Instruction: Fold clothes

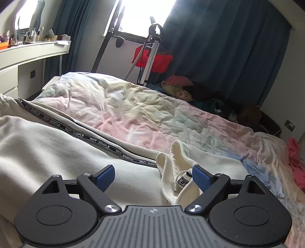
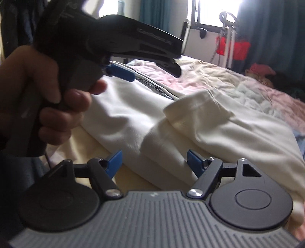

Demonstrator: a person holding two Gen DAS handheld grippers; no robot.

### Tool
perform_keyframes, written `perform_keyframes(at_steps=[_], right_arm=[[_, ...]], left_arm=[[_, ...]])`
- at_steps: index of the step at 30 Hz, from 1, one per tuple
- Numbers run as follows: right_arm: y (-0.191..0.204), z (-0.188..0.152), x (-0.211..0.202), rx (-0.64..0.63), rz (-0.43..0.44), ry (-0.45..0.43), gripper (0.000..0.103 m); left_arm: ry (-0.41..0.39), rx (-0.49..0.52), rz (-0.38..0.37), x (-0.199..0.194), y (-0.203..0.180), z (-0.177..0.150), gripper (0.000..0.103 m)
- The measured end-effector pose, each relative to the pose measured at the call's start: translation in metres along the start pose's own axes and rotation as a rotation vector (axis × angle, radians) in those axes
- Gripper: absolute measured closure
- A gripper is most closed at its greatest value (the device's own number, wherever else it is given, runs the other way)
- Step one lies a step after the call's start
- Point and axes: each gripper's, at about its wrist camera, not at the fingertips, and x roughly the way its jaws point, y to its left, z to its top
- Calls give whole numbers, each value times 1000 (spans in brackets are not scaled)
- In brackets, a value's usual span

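Daylight is pouring through the window (image 1: 144, 15) and washing out its panes. Dark teal curtains (image 1: 219, 47) are hanging on both sides of the window. Below the window, a bed (image 1: 133, 106) with a crumpled pastel duvet is filling the middle of the room. Left of the bed, a white desk (image 1: 28, 55) is carrying small bottles. A red bag (image 1: 152, 59) is hanging just under the window, and a heap of clothes (image 1: 190, 89) is lying beyond the bed's far edge.
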Motion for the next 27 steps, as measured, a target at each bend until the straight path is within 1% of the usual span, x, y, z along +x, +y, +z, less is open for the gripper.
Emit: perform_keyframes(at_steps=[1,4,5,7,9,11,13,15,17,18,20,23,25,27], right_arm=[[-2,-3,0,22,3,14,27],[-5,-11,13,17,8,29,27],[-5,-11,16,14,8,32,25],[-3,-10,23,7,6,38,24],[-2,-7,19,25,14,44,23],[-8,-2,8,81,35,39,25],[-18,2,-5,155,46,33,25],[-33,4,-16,250,42,30,25],[-48,1,-25,336,17,12,25],[-56,0,-29,379,4,2,25],[-71,-3,-38,464,-22,-18,25],[-84,-5,-49,502,-124,-54,25],[-98,-5,-50,546,-159,-72,25],[-110,-7,-48,600,-167,-78,25]], left_arm=[[5,-13,-4,2,1,0,13],[18,-49,-17,7,3,-1,13],[20,-54,-28,8,3,-2,13],[27,-59,-61,10,3,-4,13],[48,-69,-104,11,2,-4,14],[61,-83,-163,11,1,-5,15],[70,-95,-227,11,1,-6,16],[67,-85,-275,10,-5,-9,23],[77,-71,-299,11,-8,-12,27],[82,-58,-299,13,-10,-13,30],[90,-29,-301,15,-17,-16,32],[111,-1,-308,23,-22,-19,36],[119,38,-296,27,-28,-21,37],[127,77,-283,31,-33,-23,41]])
